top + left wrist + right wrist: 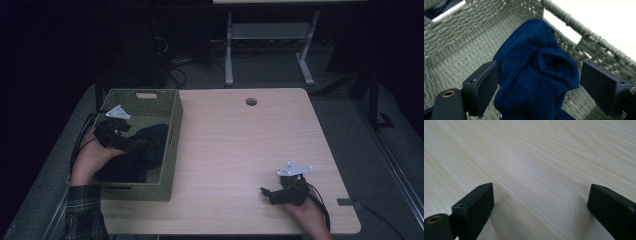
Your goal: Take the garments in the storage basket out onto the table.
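Note:
A dark blue knitted cloth [145, 150] lies bunched inside a woven olive basket [172, 150] at the table's left edge. My left gripper [134, 144] reaches into the basket from the left, its jaws wide apart on either side of the cloth [536, 72], so it is open and the pads are clear of the fabric. In the left gripper view the basket wall [461, 32] rises behind the cloth. My right gripper [266, 193] rests low over the table's front right part, open, with bare wood between its jaws [541, 207].
The light wooden table [240, 140] has a round cable hole [251, 101] near its far edge. Beyond it stands the white frame of another desk [270, 45] on a grey floor. Cables trail from both grippers.

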A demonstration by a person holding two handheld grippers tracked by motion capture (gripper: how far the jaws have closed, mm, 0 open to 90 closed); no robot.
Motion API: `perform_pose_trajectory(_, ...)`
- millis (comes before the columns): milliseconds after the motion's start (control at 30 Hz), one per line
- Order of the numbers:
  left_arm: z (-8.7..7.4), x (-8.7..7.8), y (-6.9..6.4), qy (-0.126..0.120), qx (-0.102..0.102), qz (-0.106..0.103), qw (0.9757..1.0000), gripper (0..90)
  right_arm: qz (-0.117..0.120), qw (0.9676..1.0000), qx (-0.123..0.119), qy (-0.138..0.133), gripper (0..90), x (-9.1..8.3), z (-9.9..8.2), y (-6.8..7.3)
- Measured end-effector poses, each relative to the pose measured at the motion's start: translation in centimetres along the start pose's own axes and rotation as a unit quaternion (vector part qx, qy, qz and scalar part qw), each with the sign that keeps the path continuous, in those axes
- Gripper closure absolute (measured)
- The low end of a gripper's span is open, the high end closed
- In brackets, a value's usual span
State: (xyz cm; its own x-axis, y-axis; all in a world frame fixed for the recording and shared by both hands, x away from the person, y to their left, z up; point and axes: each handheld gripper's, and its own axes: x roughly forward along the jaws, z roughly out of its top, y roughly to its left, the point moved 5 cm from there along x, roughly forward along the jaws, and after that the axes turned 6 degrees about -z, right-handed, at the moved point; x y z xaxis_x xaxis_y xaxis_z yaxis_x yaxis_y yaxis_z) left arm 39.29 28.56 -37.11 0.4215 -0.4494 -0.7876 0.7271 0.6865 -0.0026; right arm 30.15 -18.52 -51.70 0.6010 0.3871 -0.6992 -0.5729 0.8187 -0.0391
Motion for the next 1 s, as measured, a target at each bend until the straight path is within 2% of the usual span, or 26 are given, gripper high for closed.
perform_pose_trajectory(500,-1.9,1.0,1.5,0.021,-0.020,-0.008,0.9996,13.5,0.000,1.0000,0.001,0.000,6.7,0.0,0.0,0.0)
perform_pose_trajectory(767,-2.8,2.0,1.8,0.050,-0.022,-0.010,0.9985,13.1,-0.001,1.0000,0.001,0.001,6.8,0.0,0.0,0.0)
perform_pose_trajectory(1000,-3.3,3.0,1.5,0.075,-0.029,-0.013,0.9967,12.8,-0.001,1.0000,0.001,0.001,6.7,0.0,0.0,0.0)
